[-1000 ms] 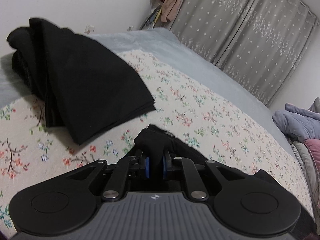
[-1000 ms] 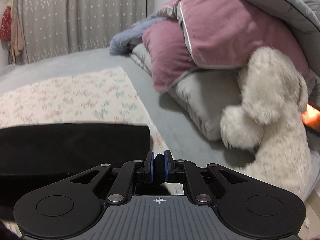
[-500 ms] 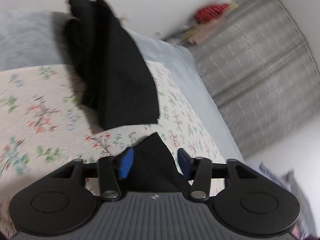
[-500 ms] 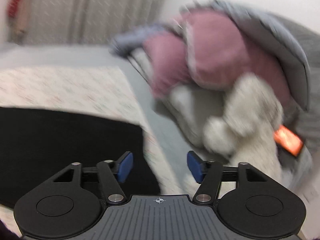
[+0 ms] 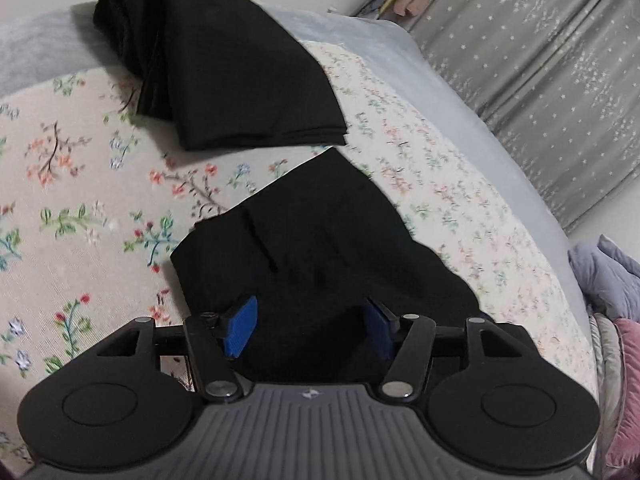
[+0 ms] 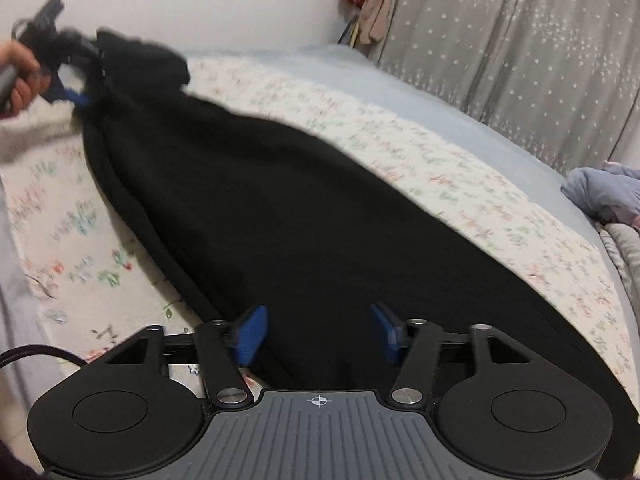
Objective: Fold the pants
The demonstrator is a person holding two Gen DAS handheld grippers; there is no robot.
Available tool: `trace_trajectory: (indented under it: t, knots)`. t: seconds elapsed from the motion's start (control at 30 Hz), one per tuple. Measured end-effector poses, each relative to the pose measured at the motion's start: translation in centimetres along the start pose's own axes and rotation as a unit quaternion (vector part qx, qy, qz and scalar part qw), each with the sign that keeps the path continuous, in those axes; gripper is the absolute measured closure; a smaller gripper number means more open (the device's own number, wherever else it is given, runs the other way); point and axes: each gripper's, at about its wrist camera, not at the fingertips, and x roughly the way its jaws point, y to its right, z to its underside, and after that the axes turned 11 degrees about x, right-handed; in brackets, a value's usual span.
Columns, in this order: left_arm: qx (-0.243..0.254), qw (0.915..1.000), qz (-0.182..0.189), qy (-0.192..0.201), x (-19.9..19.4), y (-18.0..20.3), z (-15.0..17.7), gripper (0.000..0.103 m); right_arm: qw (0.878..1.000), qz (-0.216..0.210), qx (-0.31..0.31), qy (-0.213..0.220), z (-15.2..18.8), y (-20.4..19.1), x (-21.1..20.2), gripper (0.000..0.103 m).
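Grey bed (image 5: 400, 52), pale grey cover, is filling both views from left edge to right. Cream floral-print quilted spread (image 5: 80, 184), small red, blue and green sprigs, is lying across the bed and taking up the left and centre of each frame. Grey star-patterned curtains (image 6: 520, 40) are hanging along the upper right of both views. Long black fabric pants (image 6: 300, 220), the task item, are lying stretched flat on the spread, running in the right wrist view from the bottom centre to the upper left; in the left wrist view one end of them (image 5: 320, 256) is occupying the lower centre. Second folded black garment pile (image 5: 224, 60) is resting at the upper centre-left of the left wrist view, just beyond the pants and apart from them. Crumpled lavender-grey bedding (image 6: 604, 192) is sitting at the right edge. Red and beige hanging clothes (image 6: 368, 4) are showing at the top, beside the curtains. Right gripper (image 6: 318, 334), blue-padded, is hovering over the pants at the bottom centre, jaws spread wide, gripping nothing. Left gripper (image 5: 308, 330), blue-padded, is likewise gaping wide over the pants' end, holding nothing; it is also appearing, blurred, in the upper left of the right wrist view.
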Motion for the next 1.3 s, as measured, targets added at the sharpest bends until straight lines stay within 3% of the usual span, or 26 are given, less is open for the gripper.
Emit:
trace_trajectory:
  t: [0.03, 0.07, 0.13, 0.2, 0.23, 0.3, 0.37, 0.43, 0.57, 0.67, 0.73, 0.8, 0.9, 0.97, 1.07, 1.17, 1.2, 1.23, 1.3]
  knots:
    - [0.003, 1.0, -0.005, 0.003, 0.2, -0.1, 0.1, 0.04, 1.0, -0.003, 0.002, -0.005, 0.1, -0.6, 0.7, 0.076]
    - [0.006, 0.9999, -0.012, 0.007, 0.2, 0.0, 0.0, 0.046, 1.0, -0.01, 0.002, -0.006, 0.3, -0.9, 1.1, 0.08]
    - [0.016, 0.9995, -0.025, 0.011, 0.4, 0.1, 0.0, 0.082, 1.0, -0.017, -0.014, -0.001, 0.3, -1.9, 1.0, 0.083]
    - [0.014, 0.9994, -0.031, 0.01, 0.6, -0.2, -0.3, 0.09, 0.999, -0.021, -0.025, 0.015, 0.0, -2.1, 0.5, 0.083]
    - [0.007, 0.9995, -0.03, 0.011, 0.4, -0.4, -0.2, 0.091, 0.999, -0.028, -0.023, 0.026, 0.0, -2.0, 0.1, 0.076]
    - [-0.004, 0.9995, -0.03, 0.012, 0.0, -0.9, -0.2, 0.091, 0.998, -0.038, -0.022, 0.035, -0.2, -2.2, -0.2, 0.075]
    - [-0.011, 0.9992, -0.033, 0.02, -0.9, -1.2, -0.1, 0.084, 0.998, -0.034, -0.039, 0.023, -0.3, -2.7, 0.7, 0.075]
    - [-0.013, 0.9994, -0.021, 0.024, -1.3, -1.3, 0.1, 0.06, 0.998, -0.033, -0.06, 0.015, 0.0, -3.7, 1.2, 0.075]
    - [0.015, 0.9996, -0.022, 0.013, -0.6, -0.5, 0.4, 0.057, 0.993, -0.041, -0.111, 0.025, 0.0, -6.0, 1.3, 0.075]
    - [0.04, 0.9983, -0.037, 0.019, -0.2, 0.2, 0.4, 0.061, 0.99, -0.049, -0.133, 0.023, 0.2, -7.1, 1.2, 0.076]
    - [0.063, 0.996, -0.06, 0.02, 0.2, 0.6, 0.3, 0.094, 0.989, -0.039, -0.142, 0.014, 0.2, -7.7, 1.8, 0.084]
    - [0.08, 0.9935, -0.075, 0.028, 0.3, 0.7, 0.1, 0.094, 0.989, -0.034, -0.14, 0.005, -0.3, -8.0, 2.4, 0.1]
    - [0.086, 0.9903, -0.088, 0.064, -1.2, 0.4, -0.5, 0.095, 0.989, -0.023, -0.143, 0.022, -0.3, -8.3, 1.4, 0.1]
    - [0.074, 0.991, -0.077, 0.081, -2.2, -0.3, -1.1, 0.095, 0.991, -0.026, -0.129, 0.041, -0.7, -7.9, -0.2, 0.1]
    - [0.046, 0.9947, -0.065, 0.065, -2.2, -2.0, -1.1, 0.095, 0.992, -0.048, -0.114, 0.035, -0.5, -7.5, -1.4, 0.1]
    - [-0.017, 0.999, -0.022, 0.034, -1.9, -3.5, -0.5, 0.094, 0.991, -0.047, -0.128, 0.003, 0.7, -7.6, -0.8, 0.099]
    - [-0.042, 0.9986, -0.01, 0.03, -2.1, -4.0, -0.3, 0.088, 0.991, -0.03, -0.129, -0.002, 1.1, -7.6, -0.2, 0.098]
    - [-0.054, 0.998, -0.004, 0.031, -2.4, -4.3, -0.2, 0.075, 0.991, -0.018, -0.129, -0.001, 1.2, -7.7, 0.3, 0.092]
    - [-0.057, 0.9978, -0.009, 0.032, -3.1, -4.3, -0.1, 0.055, 0.992, -0.018, -0.124, 0.008, 1.1, -7.7, 0.4, 0.09]
